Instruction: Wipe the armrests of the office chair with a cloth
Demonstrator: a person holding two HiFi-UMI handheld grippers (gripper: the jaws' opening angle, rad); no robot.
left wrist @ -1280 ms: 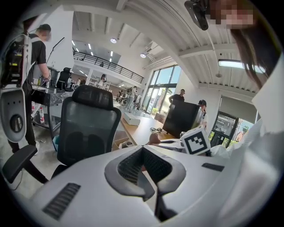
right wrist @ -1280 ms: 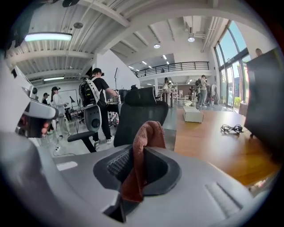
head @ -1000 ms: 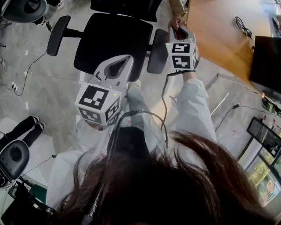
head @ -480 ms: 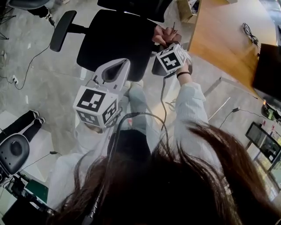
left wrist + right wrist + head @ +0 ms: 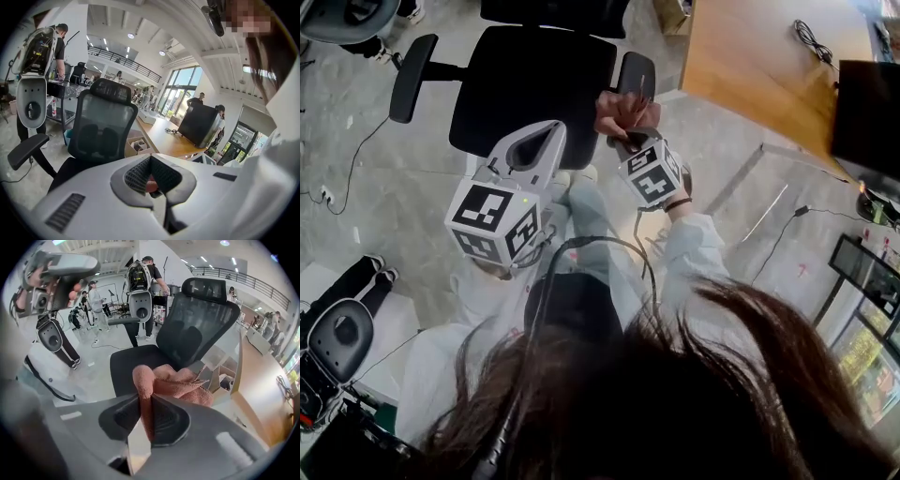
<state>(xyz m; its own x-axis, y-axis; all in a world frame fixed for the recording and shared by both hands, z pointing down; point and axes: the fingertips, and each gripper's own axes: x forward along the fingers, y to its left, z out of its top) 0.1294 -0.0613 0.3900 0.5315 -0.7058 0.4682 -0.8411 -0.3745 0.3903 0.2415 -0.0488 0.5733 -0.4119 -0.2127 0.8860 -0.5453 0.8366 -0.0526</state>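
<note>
The black office chair [image 5: 534, 80] stands in front of me, with its left armrest [image 5: 411, 75] bare. My right gripper [image 5: 625, 131] is shut on a pink cloth [image 5: 619, 111] and points steeply down over the near half of the right armrest [image 5: 636, 75]. In the right gripper view the cloth [image 5: 176, 380] bunches past the right gripper [image 5: 145, 394] and hides the armrest beneath. My left gripper [image 5: 551, 127] hovers shut and empty above the seat's front edge. In its own view the left gripper [image 5: 151, 159] faces the mesh backrest [image 5: 101, 122].
A wooden desk [image 5: 759, 66] with a black monitor [image 5: 867, 122] stands right of the chair. An open cardboard box [image 5: 136, 145] sits by the desk. Cables [image 5: 356, 141] trail over the grey floor at left. Another chair [image 5: 333, 333] is at lower left. People stand in the background.
My right gripper has swung left and down with the cloth, from beside the desk to the right armrest. The left gripper has hardly moved.
</note>
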